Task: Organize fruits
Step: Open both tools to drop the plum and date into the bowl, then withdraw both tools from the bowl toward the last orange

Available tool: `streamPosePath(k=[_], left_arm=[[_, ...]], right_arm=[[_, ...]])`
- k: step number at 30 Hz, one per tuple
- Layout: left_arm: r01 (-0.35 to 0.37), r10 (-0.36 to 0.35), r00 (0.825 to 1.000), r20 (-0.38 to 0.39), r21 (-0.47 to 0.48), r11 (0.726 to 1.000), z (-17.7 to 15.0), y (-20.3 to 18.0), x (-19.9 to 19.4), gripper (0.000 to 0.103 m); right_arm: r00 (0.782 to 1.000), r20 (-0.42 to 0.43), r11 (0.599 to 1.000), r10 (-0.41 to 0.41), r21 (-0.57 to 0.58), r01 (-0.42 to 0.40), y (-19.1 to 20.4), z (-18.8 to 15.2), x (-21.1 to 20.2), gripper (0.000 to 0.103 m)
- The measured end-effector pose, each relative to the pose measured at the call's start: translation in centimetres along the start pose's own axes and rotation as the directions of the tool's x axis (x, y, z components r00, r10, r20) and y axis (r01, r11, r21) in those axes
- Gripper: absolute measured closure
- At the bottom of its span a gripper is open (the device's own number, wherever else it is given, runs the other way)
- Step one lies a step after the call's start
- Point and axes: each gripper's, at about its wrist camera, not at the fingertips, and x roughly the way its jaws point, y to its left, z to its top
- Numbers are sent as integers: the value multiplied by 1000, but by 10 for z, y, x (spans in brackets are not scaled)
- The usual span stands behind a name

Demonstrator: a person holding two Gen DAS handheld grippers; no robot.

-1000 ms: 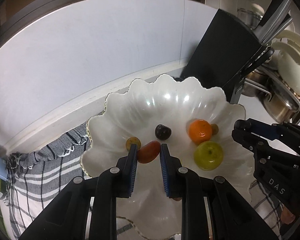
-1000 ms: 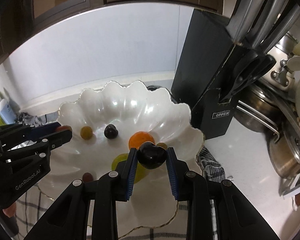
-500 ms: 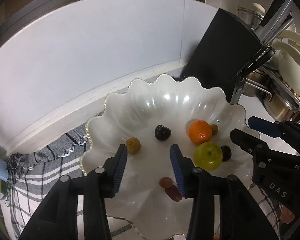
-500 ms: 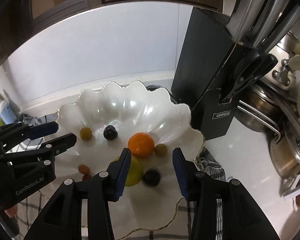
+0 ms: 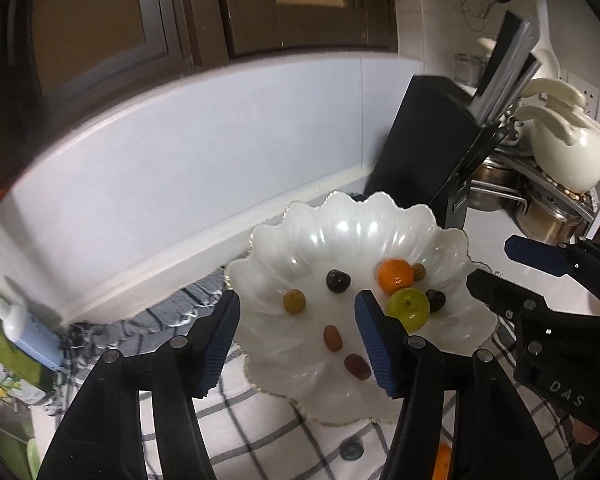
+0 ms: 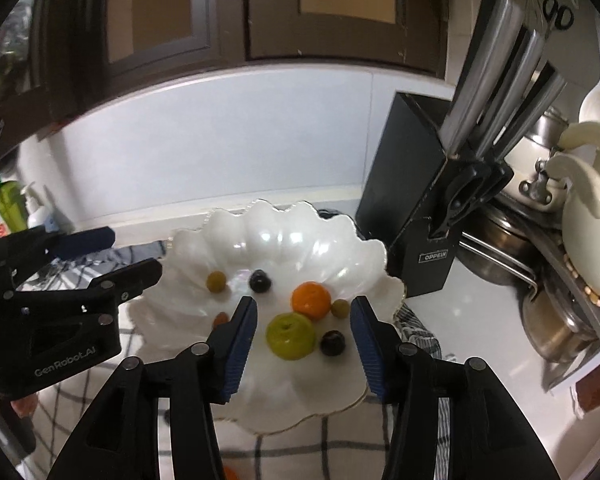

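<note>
A white scalloped bowl [image 5: 340, 232] [image 6: 284, 232] sits on a checked cloth. In it lie an orange [image 5: 395, 276] [image 6: 311, 299], a green apple [image 5: 409, 307] [image 6: 290, 335], a dark plum [image 5: 436, 300] [image 6: 333, 343], a dark cherry [image 5: 337, 281] [image 6: 260, 281], small yellow-brown fruits [image 5: 294, 301] [image 6: 216, 281], and two reddish dates [image 5: 333, 337]. My left gripper [image 5: 298, 334] is open and empty above the bowl's near left. My right gripper [image 6: 303, 330] is open and empty above the apple. Each gripper shows in the other's view, left [image 6: 112, 260] and right [image 5: 504, 268].
A black knife block [image 5: 432, 140] [image 6: 416, 216] stands right behind the bowl. Steel pots and a cream kettle [image 6: 584, 236] crowd the right. Bottles [image 5: 24, 340] stand at the left. A pale backsplash wall [image 5: 220, 152] runs behind. An orange fruit [image 5: 440, 464] lies on the cloth near me.
Both grippers opened and let go: the left dropped a reddish date, the right a dark plum, into the bowl. Both then drew back and up from the bowl.
</note>
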Motion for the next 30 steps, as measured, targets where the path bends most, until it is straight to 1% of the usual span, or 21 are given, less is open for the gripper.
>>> streamPosePath(k=[4,7,12,14,20,24,28,30], left_arm=[[-14,14,999,42,12,1000,-5,2,-24,39],[-16,16,998,63,10,1000,-11,6,-42,39],[-20,20,996,90,0,1000,-21,11,-67,38],[-21,21,995,101,-1,1000,-26,12,-77,36],[-42,39,990,134,20,999,-43,14,-101,35],[-57,49,985,164,42,997,-54,14,-114,33],[-55,44,983,178,59,997,-66,16,-122,32],[-47,34,982,185,69,996,-72,17,-124,32]], right_arm=[[999,39,1000,16,-21,-15,12,-4,-24,53],[998,62,999,18,-31,-16,20,-8,-39,47],[995,102,999,-1,-42,5,29,-16,-63,47],[994,111,999,2,-44,3,32,-19,-72,42],[990,143,999,-4,-42,10,44,-32,-95,42],[988,155,999,-12,-38,18,50,-41,-104,42],[984,176,999,-30,-39,38,57,-53,-110,42],[985,173,999,-27,-35,33,60,-58,-111,42]])
